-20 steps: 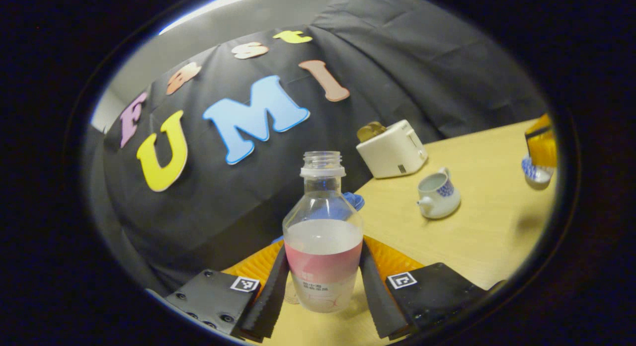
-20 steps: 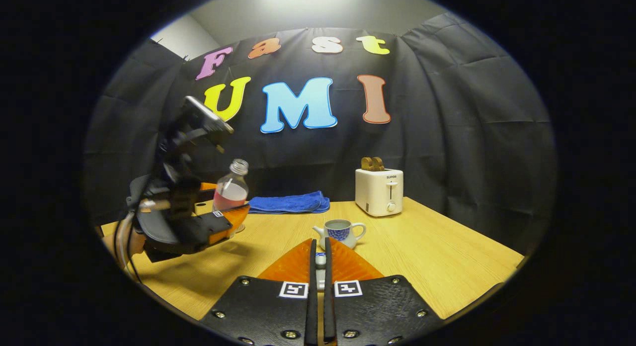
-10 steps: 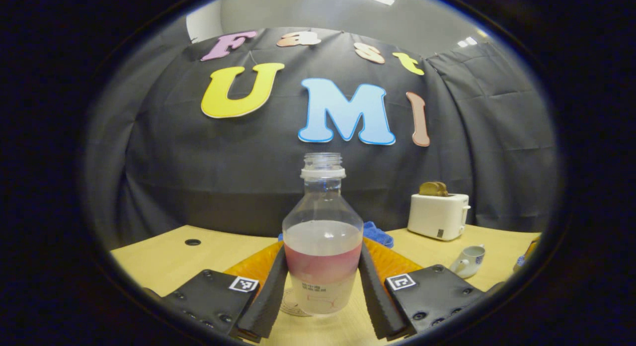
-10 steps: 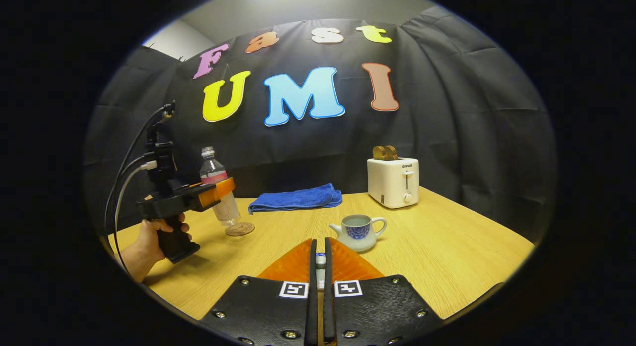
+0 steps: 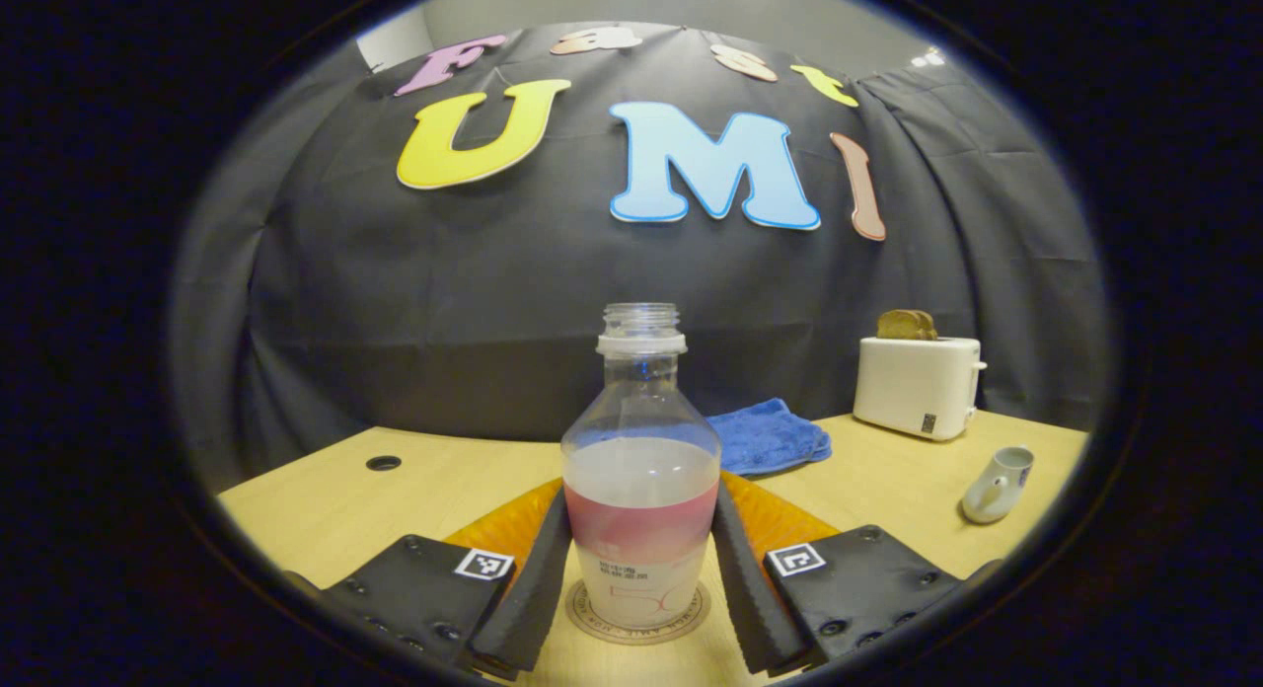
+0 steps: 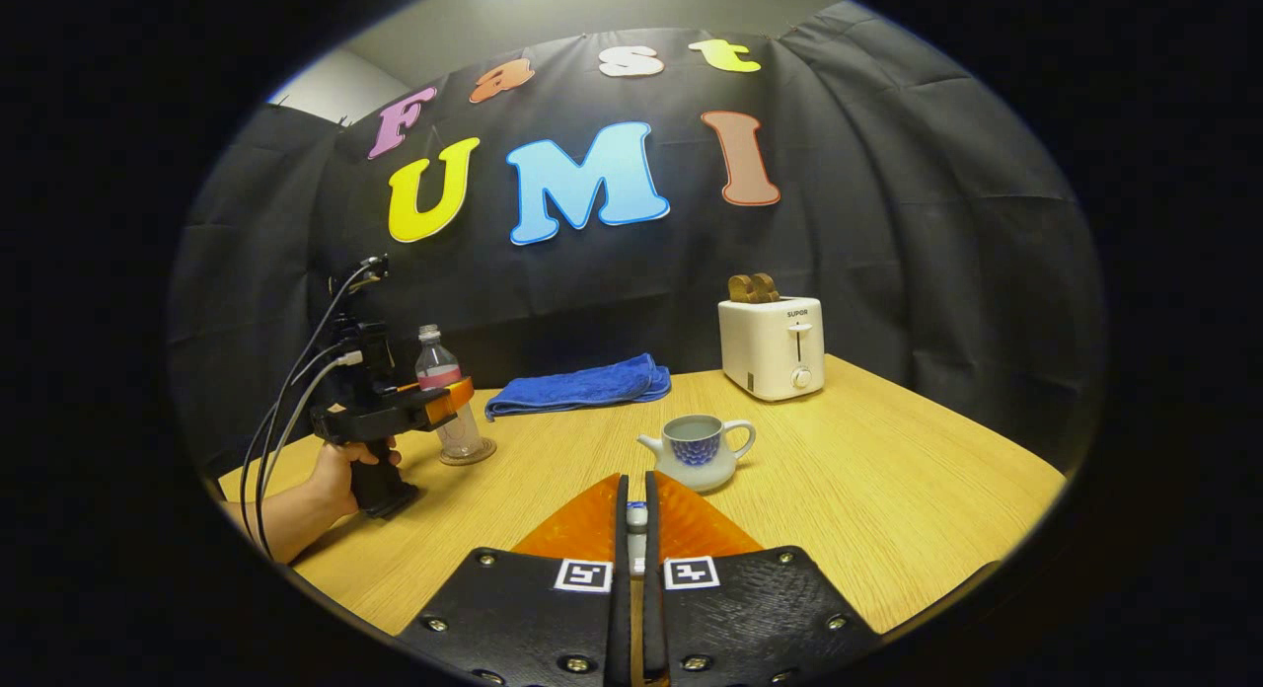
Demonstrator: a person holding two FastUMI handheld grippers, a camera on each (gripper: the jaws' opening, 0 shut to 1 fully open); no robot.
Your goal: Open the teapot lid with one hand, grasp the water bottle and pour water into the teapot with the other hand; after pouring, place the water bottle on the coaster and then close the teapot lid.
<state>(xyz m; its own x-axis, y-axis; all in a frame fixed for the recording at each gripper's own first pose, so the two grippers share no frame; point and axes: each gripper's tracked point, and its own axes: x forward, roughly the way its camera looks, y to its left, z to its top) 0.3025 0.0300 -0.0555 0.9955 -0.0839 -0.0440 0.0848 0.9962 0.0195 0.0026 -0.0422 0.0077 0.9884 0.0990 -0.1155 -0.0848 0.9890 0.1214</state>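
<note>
Bottle, coaster, teapot: one each

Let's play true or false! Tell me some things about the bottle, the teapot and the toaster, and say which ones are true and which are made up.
1. The water bottle stands on the coaster. True.
2. The bottle has its cap on. False: its neck is open.
3. The teapot has its lid on. False: the top is open, and the right gripper holds something small between its closed fingers.
4. Bread sticks up from the toaster. True.
5. The blue towel covers the teapot. False: it lies folded by the booth wall, apart from the teapot.
</note>
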